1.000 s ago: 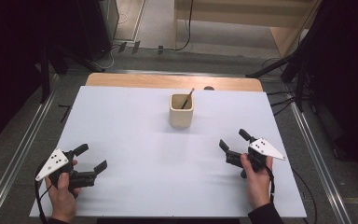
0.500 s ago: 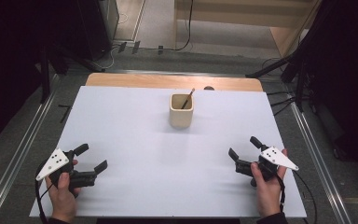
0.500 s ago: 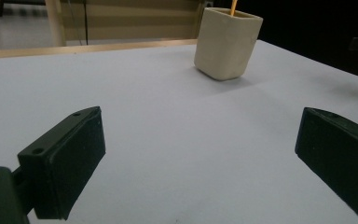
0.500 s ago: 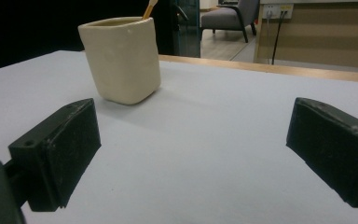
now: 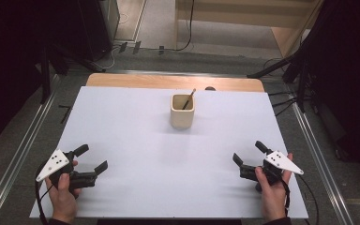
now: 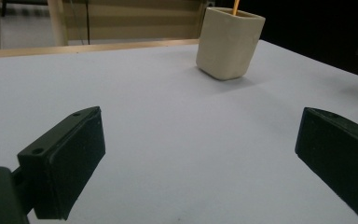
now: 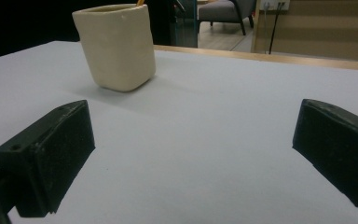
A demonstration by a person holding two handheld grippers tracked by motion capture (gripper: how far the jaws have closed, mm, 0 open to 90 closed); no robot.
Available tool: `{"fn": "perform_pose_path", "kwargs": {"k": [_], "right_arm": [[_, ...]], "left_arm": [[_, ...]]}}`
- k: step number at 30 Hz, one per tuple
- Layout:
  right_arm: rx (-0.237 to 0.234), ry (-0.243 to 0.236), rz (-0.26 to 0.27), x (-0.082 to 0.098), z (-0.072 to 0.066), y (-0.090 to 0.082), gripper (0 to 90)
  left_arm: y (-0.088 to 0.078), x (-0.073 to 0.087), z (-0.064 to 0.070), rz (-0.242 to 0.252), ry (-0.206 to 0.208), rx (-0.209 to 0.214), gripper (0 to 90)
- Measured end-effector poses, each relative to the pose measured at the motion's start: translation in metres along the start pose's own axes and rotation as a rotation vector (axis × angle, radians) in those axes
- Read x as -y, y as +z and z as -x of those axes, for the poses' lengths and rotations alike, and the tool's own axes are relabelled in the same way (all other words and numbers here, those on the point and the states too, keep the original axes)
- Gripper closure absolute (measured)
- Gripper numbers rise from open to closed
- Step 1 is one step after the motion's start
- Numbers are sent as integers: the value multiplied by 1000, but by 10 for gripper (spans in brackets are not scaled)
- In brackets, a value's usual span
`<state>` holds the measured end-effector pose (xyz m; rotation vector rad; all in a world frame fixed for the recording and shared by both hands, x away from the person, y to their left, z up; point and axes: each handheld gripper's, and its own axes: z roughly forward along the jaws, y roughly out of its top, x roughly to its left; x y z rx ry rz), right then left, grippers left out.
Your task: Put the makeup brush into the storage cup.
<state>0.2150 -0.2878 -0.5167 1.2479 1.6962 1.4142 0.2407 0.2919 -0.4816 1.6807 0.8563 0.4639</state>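
A cream square cup point(image 5: 183, 111) stands upright near the back middle of the white table top point(image 5: 136, 140), with a thin pencil-like stick point(image 5: 188, 100) leaning inside it. My left gripper point(image 5: 92, 158) rests at the front left, open and empty. My right gripper point(image 5: 247, 153) sits at the front right; its jaws have just been opening and stand wide with nothing between them. In the left gripper view the cup point(image 6: 229, 43) is far ahead to the right. In the right gripper view the cup point(image 7: 116, 46) is ahead to the left.
A wooden strip point(image 5: 173, 82) borders the table's back edge. Metal rails point(image 5: 18, 154) run along both sides on the floor. Cables point(image 5: 178, 47) and dark stand legs lie behind the table.
My right gripper has moved toward the front right of the table and its jaws have spread a little wider. The left gripper and the cup have stayed put.
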Motion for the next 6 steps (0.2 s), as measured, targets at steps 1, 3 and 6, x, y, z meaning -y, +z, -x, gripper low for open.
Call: {"fn": "perform_pose_path", "kwargs": {"k": [1,3,6], "right_arm": [[-1,0,0,0,0,0,0],[0,-1,-1,0,0,0,0],[-3,0,-8,0,-1,1,0]], "left_arm": [[0,0,0,-1,1,0,18],[0,0,0,-1,1,1,18],[0,0,0,-6,2,-2,18]]}}
